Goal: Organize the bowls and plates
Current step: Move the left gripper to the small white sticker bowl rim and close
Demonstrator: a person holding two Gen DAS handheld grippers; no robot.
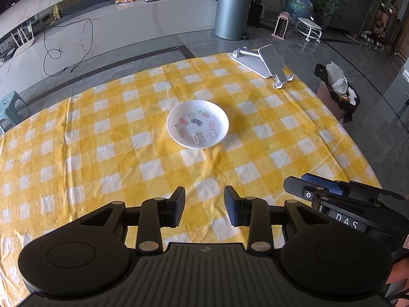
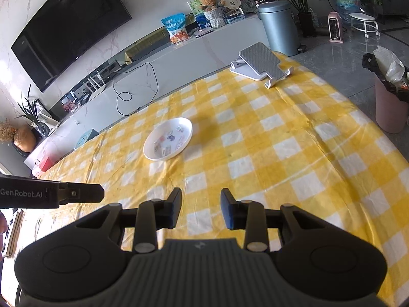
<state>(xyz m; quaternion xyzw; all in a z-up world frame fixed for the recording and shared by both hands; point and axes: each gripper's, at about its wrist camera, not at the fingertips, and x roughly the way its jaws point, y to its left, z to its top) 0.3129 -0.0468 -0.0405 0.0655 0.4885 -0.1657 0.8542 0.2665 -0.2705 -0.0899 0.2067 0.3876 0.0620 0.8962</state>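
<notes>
A white shallow bowl (image 1: 197, 123) with small coloured pictures inside sits alone in the middle of the yellow checked tablecloth (image 1: 102, 138). It also shows in the right wrist view (image 2: 168, 139), ahead and to the left. My left gripper (image 1: 204, 208) is open and empty, low over the cloth's near part, well short of the bowl. My right gripper (image 2: 201, 211) is open and empty, also near the front. The right gripper's body (image 1: 342, 197) shows at the left view's lower right; the left gripper's side (image 2: 51, 195) shows at the right view's left edge.
A grey and white folding stand (image 1: 265, 62) sits at the table's far right corner, also in the right wrist view (image 2: 260, 62). A pink bin (image 2: 391, 102) with a black bag stands on the floor off the right edge. A grey bin (image 1: 231, 12) stands beyond the table.
</notes>
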